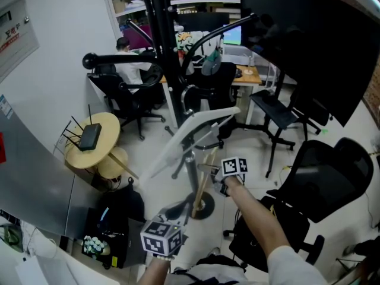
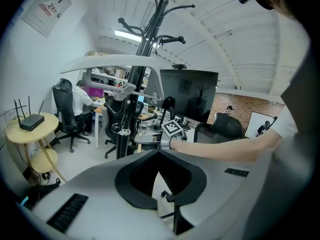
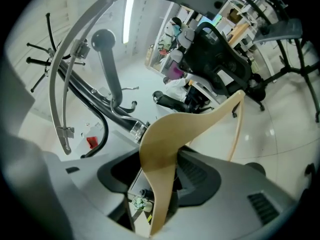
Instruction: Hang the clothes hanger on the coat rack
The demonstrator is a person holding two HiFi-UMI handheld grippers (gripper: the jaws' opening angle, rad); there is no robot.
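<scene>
This is an office. Ahead of the right gripper (image 1: 227, 178) stand desks (image 1: 248, 74), swivel chairs (image 1: 126, 97), a lit monitor (image 1: 233, 35) and shelves (image 1: 127, 2); a person (image 1: 127, 64) sits there.

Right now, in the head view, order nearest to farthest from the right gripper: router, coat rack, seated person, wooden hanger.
1. Wooden hanger, held by the right gripper.
2. Coat rack, just left.
3. Router, on round table, left.
4. Seated person, at the back, upper left.
</scene>
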